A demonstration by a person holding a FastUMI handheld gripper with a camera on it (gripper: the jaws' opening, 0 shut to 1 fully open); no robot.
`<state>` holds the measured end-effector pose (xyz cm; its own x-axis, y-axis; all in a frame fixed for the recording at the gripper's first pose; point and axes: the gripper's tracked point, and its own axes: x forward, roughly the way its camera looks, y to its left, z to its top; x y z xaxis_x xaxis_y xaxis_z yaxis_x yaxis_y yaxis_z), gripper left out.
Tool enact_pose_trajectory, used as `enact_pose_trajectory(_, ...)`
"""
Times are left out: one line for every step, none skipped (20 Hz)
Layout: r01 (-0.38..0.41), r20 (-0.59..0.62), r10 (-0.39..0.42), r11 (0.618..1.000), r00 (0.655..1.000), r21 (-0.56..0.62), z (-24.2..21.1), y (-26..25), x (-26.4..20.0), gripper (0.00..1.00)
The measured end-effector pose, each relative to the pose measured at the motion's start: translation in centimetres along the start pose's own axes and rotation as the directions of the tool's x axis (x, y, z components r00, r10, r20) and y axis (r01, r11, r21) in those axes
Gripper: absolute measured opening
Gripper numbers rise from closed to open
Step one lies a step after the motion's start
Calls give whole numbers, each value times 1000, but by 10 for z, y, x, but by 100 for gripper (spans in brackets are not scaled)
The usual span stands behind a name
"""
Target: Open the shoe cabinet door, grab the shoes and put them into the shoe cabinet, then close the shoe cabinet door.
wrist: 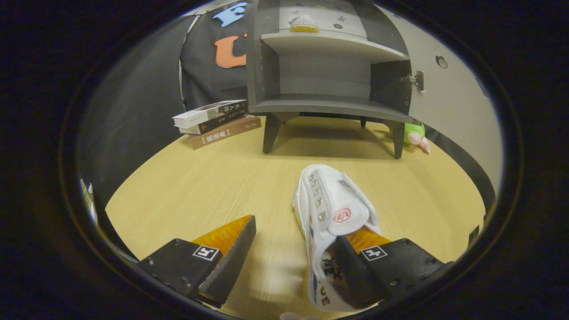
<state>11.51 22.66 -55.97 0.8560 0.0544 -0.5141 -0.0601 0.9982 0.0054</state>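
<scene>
Item: your gripper [293, 249], fingers spread wide, nothing clamped. The left finger stands over bare tabletop [186, 191]; the right finger sits inside the opening of the white shoe [331, 209], at about 5 o'clock from the shoe's toe, with only that one finger against it.

Item: white shoe, lying on the wooden tabletop, toe pointing to 12 o'clock toward the shoe cabinet [329, 66].

Item: shoe cabinet, grey, on legs, beyond your fingers at 12 o'clock. Its door [449, 98] hangs open at 2 o'clock. Lower compartment bare; a second white shoe [304, 23] rests on the upper shelf.

Item: stack of books [215, 122], at 9 o'clock from the cabinet's legs.

Item: green plush toy [415, 135], beside the cabinet's right leg.
</scene>
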Motion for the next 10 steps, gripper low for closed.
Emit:
enact_pose_trajectory(-1, 8, 1, 1000, 1000, 0, 0, -3, 2, 100)
enact_pose_trajectory(-7, 3, 7, 1000, 1000, -4, -1, -4, 5, 100)
enact_pose_trajectory(-16, -3, 16, 1000, 1000, -2, -1, -3, 7, 100)
enact_pose_trajectory(-36, -9, 36, 999, 999, -3, 0, 0, 7, 100)
enact_pose_trajectory(-86, -10, 86, 996, 996, -6, 0, 8, 4, 100)
enact_pose_trajectory(-102, -16, 102, 995, 995, -17, -1, 10, 5, 92)
enact_pose_trajectory(-109, -16, 108, 994, 994, -31, -1, 9, 5, 85)
enact_pose_trajectory(-110, -16, 110, 993, 994, -35, -1, 6, 7, 78)
enact_pose_trajectory(-109, -13, 109, 994, 994, -33, -1, 3, 11, 70)
enact_pose_trajectory(-102, -9, 102, 994, 995, -33, 2, 0, 15, 59)
